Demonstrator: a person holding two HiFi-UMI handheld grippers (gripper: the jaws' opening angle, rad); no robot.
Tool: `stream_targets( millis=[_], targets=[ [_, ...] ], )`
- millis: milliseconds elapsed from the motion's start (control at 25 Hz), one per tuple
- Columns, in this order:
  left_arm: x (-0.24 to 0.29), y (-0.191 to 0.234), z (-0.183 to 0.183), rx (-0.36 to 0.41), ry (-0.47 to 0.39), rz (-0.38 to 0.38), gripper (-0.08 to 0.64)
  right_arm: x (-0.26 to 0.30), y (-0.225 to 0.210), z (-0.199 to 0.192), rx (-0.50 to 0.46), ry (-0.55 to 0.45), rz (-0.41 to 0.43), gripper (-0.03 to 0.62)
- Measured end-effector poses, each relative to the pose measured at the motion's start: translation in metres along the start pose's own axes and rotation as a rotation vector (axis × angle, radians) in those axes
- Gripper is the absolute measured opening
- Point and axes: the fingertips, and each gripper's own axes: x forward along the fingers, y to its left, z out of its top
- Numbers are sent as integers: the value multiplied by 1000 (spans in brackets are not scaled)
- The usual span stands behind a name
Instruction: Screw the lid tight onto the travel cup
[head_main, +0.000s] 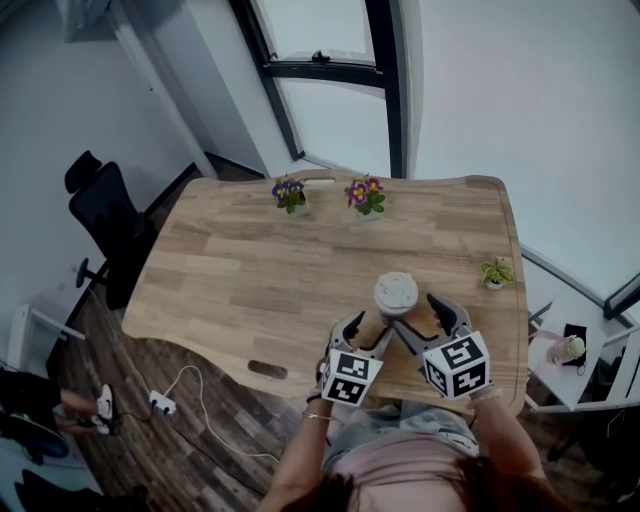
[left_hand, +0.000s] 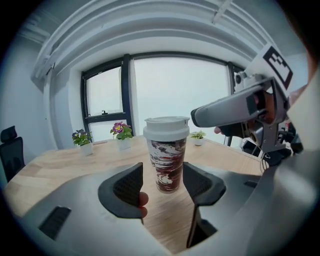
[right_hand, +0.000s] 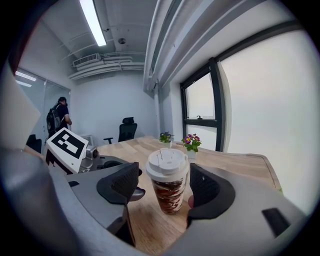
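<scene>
The left claw (left_hand: 162, 186) and right claw (right_hand: 165, 186) gape apart — lidded travel cup (head_main: 396, 296) between, seemingly untouched

Wooden table (head_main: 230, 270), 2 purple-flowered plants (head_main: 289, 193) at its far edge, black office chair (head_main: 105, 225) alongside.

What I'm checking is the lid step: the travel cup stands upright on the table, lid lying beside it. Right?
Not quite. The travel cup stands upright on the table, but its white lid sits on top of it, as the right gripper view shows.
</scene>
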Motion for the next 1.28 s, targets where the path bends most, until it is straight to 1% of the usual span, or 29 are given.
stream_targets(
  millis=[80, 160, 200, 240, 280, 360, 440, 560, 640, 800, 1000, 1120, 1280],
  targets=[
    [-5, 0, -1, -7, -9, 17, 226, -2, 1, -3, 4, 3, -3, 302],
    [-10, 1, 0, -27, -21, 35, 202, -4, 1, -6, 7, 10, -10, 241],
    [-14, 1, 1, -39, -31, 50, 185, -5, 2, -7, 10, 14, -10, 225],
    [-18, 2, 4, -48, -45, 69, 168, -6, 2, -8, 14, 16, -7, 225],
    [-23, 2, 7, -52, -60, 93, 135, -7, 3, -8, 18, 16, -4, 219],
    [-32, 1, 13, -49, -82, 135, 82, -11, 2, -9, 29, 15, -1, 191],
    [-38, -1, 18, -49, -94, 158, 59, -16, 2, -9, 36, 13, 2, 172],
    [-47, -5, 25, -105, -117, 178, 32, -27, 1, -8, 32, 7, 4, 125],
    [-55, -7, 30, -137, -137, 194, 24, -35, 1, -4, 20, -1, 10, 95],
    [-71, -13, 45, -160, -173, 229, 9, -49, 3, 4, 2, -19, 22, 69],
    [-93, -20, 71, -184, -236, 277, 3, -70, 6, 16, -11, -54, 19, 18],
    [-107, -28, 85, -181, -259, 297, 2, -84, 7, 23, -22, -82, 19, 2],
    [-121, -38, 92, -173, -273, 325, 2, -101, 9, 32, -25, -122, 28, 0]
  ],
)
